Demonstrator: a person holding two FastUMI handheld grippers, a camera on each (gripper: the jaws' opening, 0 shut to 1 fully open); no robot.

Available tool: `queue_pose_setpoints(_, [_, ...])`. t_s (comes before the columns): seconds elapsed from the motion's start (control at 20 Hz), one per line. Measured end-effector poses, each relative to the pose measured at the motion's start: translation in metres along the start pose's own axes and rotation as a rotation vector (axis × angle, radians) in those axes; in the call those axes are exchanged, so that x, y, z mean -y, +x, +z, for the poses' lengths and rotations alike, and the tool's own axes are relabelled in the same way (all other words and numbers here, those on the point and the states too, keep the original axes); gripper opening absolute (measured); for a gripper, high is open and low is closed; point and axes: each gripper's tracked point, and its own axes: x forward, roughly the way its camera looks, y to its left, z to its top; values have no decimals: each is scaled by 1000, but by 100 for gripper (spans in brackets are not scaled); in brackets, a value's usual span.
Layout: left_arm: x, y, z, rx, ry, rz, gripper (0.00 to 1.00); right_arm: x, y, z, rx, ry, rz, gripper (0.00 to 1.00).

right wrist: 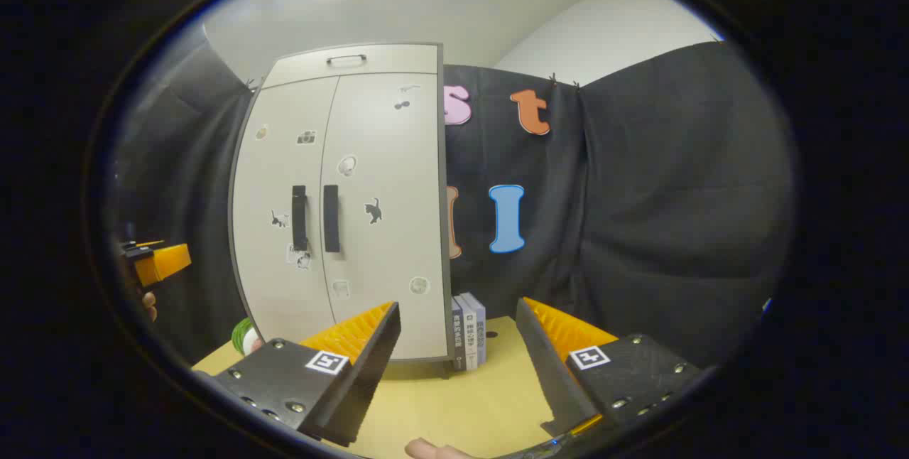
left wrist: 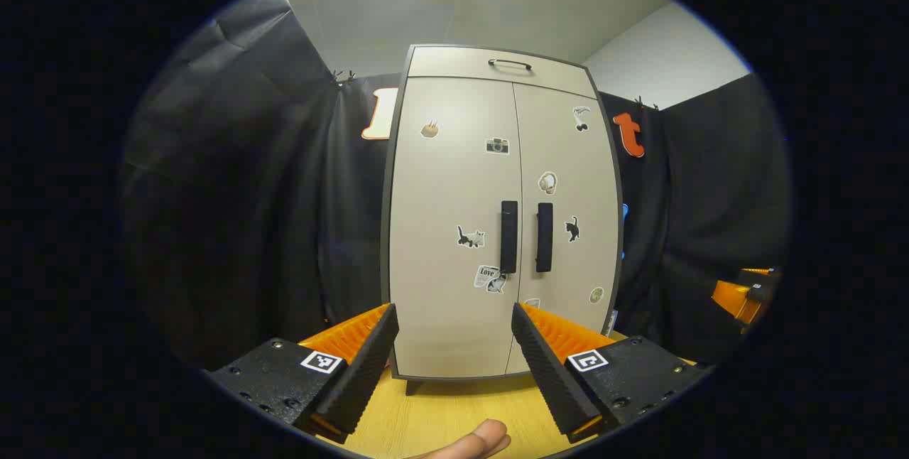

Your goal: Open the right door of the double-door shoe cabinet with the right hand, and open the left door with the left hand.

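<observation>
While both doors (left wrist: 454, 224) sit closed, books (right wrist: 469, 331) flank the cabinet (right wrist: 348, 203).

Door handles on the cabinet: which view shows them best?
The left gripper view: the two black door handles sit near centre, facing the camera, between its open claw. In the right gripper view the handles appear smaller, off to the left and at an angle.
</observation>
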Motion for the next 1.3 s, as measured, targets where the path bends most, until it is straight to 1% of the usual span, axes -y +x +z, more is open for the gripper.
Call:
queue_pose_setpoints(0.2, [3, -3, -2, -5, 0, -22, 99, -6, 3, -5, -4, -12, 9, 97])
queue_pose_setpoints(0.35, [10, -5, 1, 9, -17, -60, 99, -12, 8, -8, -9, -14, 18, 97])
queue_pose_setpoints(0.6, [7, -5, -7, -10, -31, -67, 99, -19, 22, -20, -26, -33, 27, 97])
queue_pose_setpoints(0.8, [-5, -5, -13, -19, -27, -55, 99, -34, 30, -27, -35, -35, 56, 97])
queue_pose_setpoints(1.0, [-16, -6, -22, -26, -30, -49, 99, -61, 44, -32, -27, -20, 99, 98])
queue_pose_setpoints(1.15, [-19, -7, -33, -45, -35, -59, 99, -91, 68, -27, -6, -8, 158, 98])
queue_pose_setpoints(1.2, [-19, -8, -36, -51, -42, -67, 99, -99, 78, -24, 3, 2, 173, 94])
queue_pose_setpoints(1.25, [-17, -9, -41, -67, -53, -77, 99, -109, 90, -20, 11, 6, 187, 94])
queue_pose_setpoints(1.3, [-16, -11, -46, -80, -59, -93, 99, -117, 103, -16, 15, 4, 197, 97])
